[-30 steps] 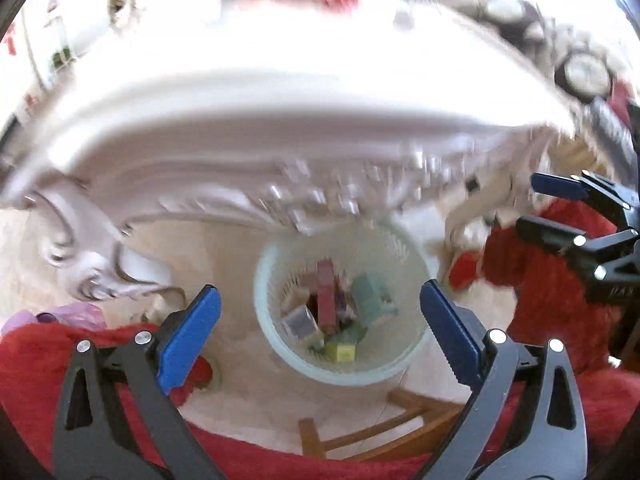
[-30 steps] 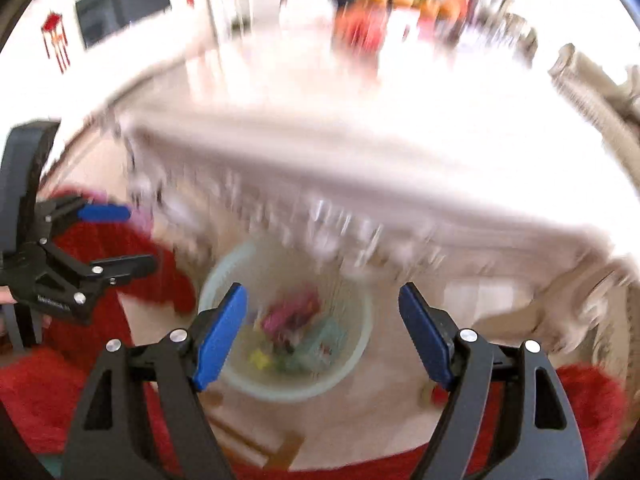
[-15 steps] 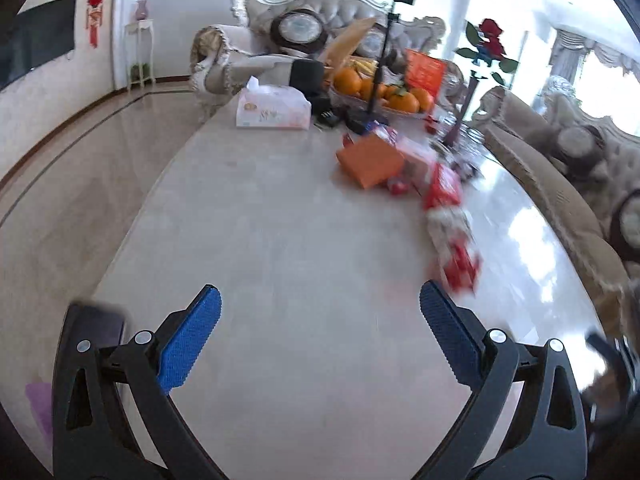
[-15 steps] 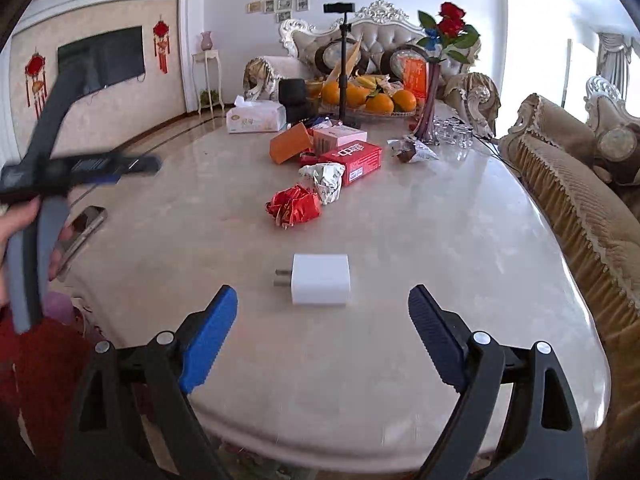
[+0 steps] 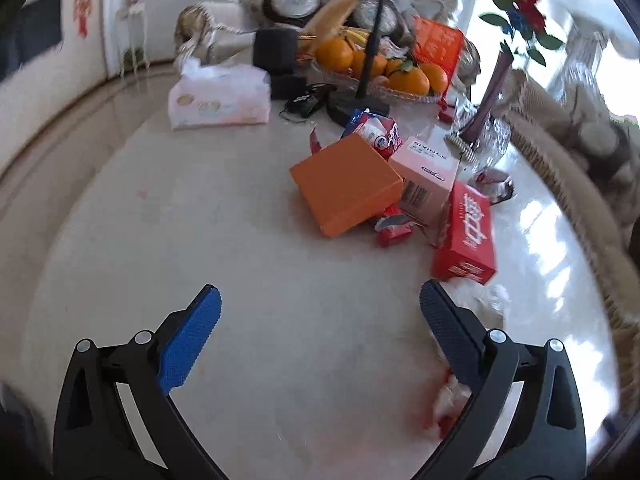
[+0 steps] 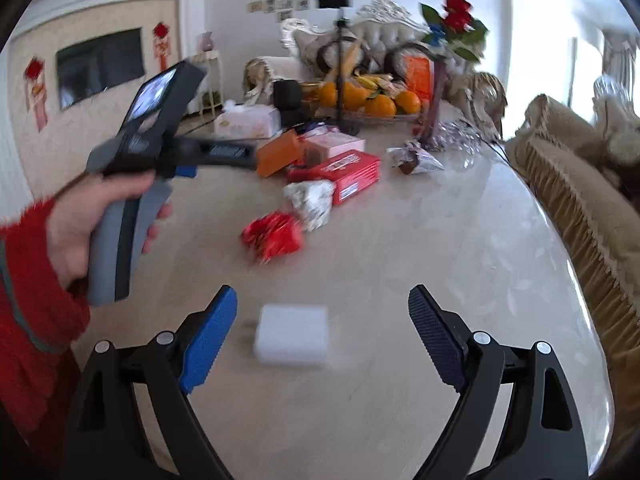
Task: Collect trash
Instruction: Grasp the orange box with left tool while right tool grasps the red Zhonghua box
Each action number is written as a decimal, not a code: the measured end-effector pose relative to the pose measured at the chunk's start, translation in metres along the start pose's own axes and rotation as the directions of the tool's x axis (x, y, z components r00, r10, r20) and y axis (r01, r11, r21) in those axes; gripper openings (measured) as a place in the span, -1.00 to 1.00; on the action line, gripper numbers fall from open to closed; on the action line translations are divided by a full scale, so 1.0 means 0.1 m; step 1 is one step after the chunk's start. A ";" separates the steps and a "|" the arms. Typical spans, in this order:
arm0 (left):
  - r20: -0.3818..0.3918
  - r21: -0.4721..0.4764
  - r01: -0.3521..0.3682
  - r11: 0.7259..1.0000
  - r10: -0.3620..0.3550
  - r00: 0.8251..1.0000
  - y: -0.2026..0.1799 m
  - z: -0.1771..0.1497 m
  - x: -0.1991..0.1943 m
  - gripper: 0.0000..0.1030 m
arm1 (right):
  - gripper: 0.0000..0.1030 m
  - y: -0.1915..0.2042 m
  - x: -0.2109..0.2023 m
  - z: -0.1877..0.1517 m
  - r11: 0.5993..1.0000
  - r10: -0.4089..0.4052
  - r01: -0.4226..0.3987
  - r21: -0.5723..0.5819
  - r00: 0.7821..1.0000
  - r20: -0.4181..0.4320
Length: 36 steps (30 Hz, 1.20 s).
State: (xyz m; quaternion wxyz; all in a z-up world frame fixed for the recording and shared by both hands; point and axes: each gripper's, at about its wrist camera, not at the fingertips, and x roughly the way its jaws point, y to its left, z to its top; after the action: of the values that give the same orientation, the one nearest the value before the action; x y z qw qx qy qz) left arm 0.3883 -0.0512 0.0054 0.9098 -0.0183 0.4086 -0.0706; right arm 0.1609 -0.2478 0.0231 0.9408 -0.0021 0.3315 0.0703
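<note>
Red crumpled wrapper (image 6: 273, 235) is seen mid-table, touching a silver foil wad (image 6: 310, 200), with a red box (image 6: 340, 171) just behind; these look like the trash to be collected. In the left wrist view an orange box (image 5: 346, 184) lies against a pink carton (image 5: 426, 178), with more red scraps under them.

Both grippers are empty. The left gripper (image 5: 320, 334) is spread wide over bare table, the orange box ahead of it. The right gripper (image 6: 322, 334) is likewise wide apart, with a white block (image 6: 292, 336) on the table between its fingers but not pressed.

Risks, as judged: the white block may be a charger rather than trash and could be taken by mistake. The wrapper and foil, being light and touching, could be dragged together or slip from the pads. The two grippers, both working toward the same pile, could collide. A sweep too far back could strike the vase (image 6: 434, 96) or fruit bowl (image 6: 368, 112).

"SIXIN" can be read on the pink carton, above a barcode. White characters on the red box are too blurred to read.
</note>
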 end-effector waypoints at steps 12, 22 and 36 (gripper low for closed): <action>-0.047 -0.225 0.094 0.970 -0.107 0.993 0.51 0.57 0.38 0.88 | 0.62 0.05 1.46 1.26 0.997 -0.064 0.067 0.026 0.992 -0.105; -0.122 -0.160 0.017 0.987 -0.036 0.992 0.10 0.95 0.85 0.88 | 0.62 0.05 1.97 1.26 0.995 -0.098 0.098 -0.010 0.975 -0.201; -0.166 -0.114 -0.087 0.990 0.067 0.984 0.37 0.73 0.95 0.88 | 0.62 -0.31 1.94 1.20 0.991 -0.122 0.131 0.025 0.969 -0.217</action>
State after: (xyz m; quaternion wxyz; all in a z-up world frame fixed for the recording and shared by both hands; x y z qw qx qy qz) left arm 0.5094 -0.0298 -0.0193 0.8730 -0.0519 0.4849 -0.0116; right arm 0.3889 -0.2475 -0.0056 0.9019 -0.0123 0.4317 0.0030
